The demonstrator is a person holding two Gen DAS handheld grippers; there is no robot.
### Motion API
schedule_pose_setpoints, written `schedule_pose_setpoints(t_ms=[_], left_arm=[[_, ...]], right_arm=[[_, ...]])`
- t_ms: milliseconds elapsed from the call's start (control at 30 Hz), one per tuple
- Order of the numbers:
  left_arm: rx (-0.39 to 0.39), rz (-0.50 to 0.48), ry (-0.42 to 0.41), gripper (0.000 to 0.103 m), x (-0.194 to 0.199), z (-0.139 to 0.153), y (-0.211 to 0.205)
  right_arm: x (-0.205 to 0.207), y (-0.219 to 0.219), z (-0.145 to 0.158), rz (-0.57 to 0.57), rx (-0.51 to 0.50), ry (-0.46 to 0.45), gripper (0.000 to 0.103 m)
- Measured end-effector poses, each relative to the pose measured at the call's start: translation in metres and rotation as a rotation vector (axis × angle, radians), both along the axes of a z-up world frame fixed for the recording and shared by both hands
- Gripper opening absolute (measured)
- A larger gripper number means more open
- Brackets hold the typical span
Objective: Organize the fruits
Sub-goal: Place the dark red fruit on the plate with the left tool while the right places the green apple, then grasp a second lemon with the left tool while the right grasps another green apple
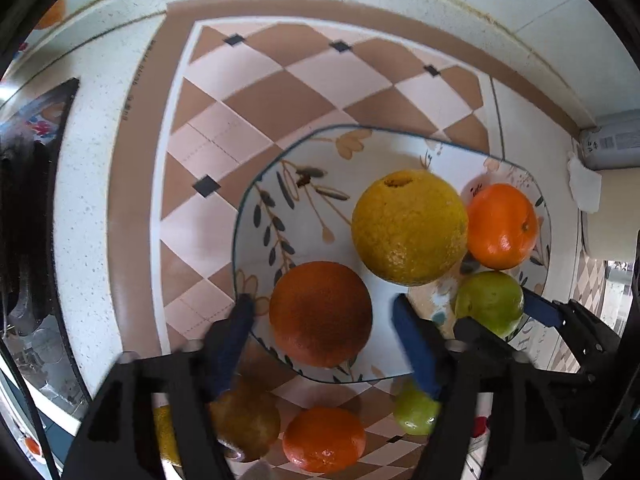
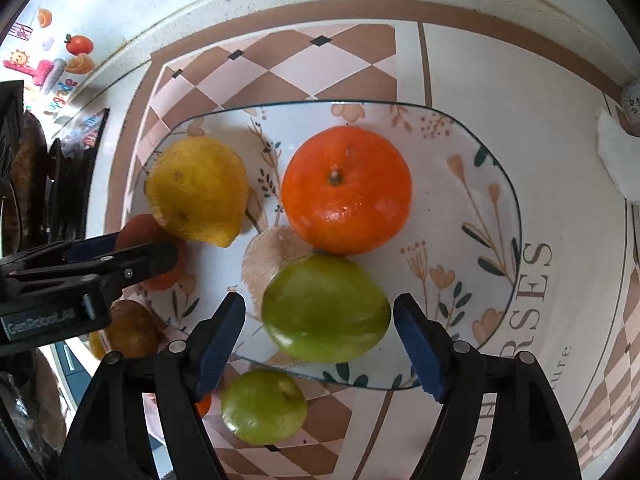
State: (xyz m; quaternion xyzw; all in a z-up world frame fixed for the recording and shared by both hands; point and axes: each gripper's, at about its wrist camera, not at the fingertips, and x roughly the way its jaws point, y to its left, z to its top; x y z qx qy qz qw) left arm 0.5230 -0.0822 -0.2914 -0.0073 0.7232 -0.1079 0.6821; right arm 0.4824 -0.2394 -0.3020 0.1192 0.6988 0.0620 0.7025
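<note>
A floral plate (image 1: 256, 184) (image 2: 500, 168) lies on a checked mat and holds a big yellow citrus (image 1: 408, 226) (image 2: 196, 188), a bright tangerine (image 1: 502, 226) (image 2: 346, 190), a dark orange (image 1: 320, 312) and a green fruit (image 2: 326, 308). My left gripper (image 1: 324, 312) points down over the plate, open, its blue pads standing clear on either side of the dark orange. My right gripper (image 2: 320, 308) straddles the green fruit the same way, open, with narrow gaps at both pads. Beside the plate's near rim, on the mat, lie a brownish fruit (image 1: 244, 420), another tangerine (image 1: 324, 440) and a second green fruit (image 2: 264, 406).
The checked mat (image 1: 248, 92) covers a speckled white counter (image 1: 84, 200) against a wall. Dark stove parts (image 2: 36, 184) stand at the left edge. A white cloth (image 2: 616, 160) and a grey can (image 1: 612, 140) sit at the right.
</note>
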Motion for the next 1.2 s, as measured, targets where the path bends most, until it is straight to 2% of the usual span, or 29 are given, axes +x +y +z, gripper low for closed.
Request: schedule_pose_setpoints(t_ms=[100,133,167,333,433,533,1200], left_arm=[[0.001,0.007,-0.032,0.083,-0.007,0.013,0.007],[0.003,0.009,-0.042,0.084,-0.011,0.017,0.009],[0.008,0.010,-0.051,0.084,-0.013,0.021,0.010],[0.051,0.010,-0.129,0.085,-0.040,0.046,0.014],[0.081,0.015,-0.184,0.085,-0.057,0.071,0.027],[0.094,0.023,-0.225,0.085,-0.069,0.083,0.030],[0.071,0.007,-0.409,0.085,-0.152,0.163,0.028]], right_arm=[[-0.005,-0.007,0.010,-0.017,-0.003,-0.012,0.084],[-0.008,-0.009,0.016,-0.026,-0.009,-0.020,0.090],[-0.010,-0.011,0.020,-0.033,-0.018,-0.027,0.091],[-0.028,-0.017,0.044,-0.056,-0.092,-0.064,0.092],[-0.046,-0.019,0.057,-0.061,-0.122,-0.085,0.092],[-0.059,-0.017,0.067,-0.067,-0.127,-0.101,0.092],[-0.140,0.009,0.163,-0.093,-0.121,-0.247,0.092]])
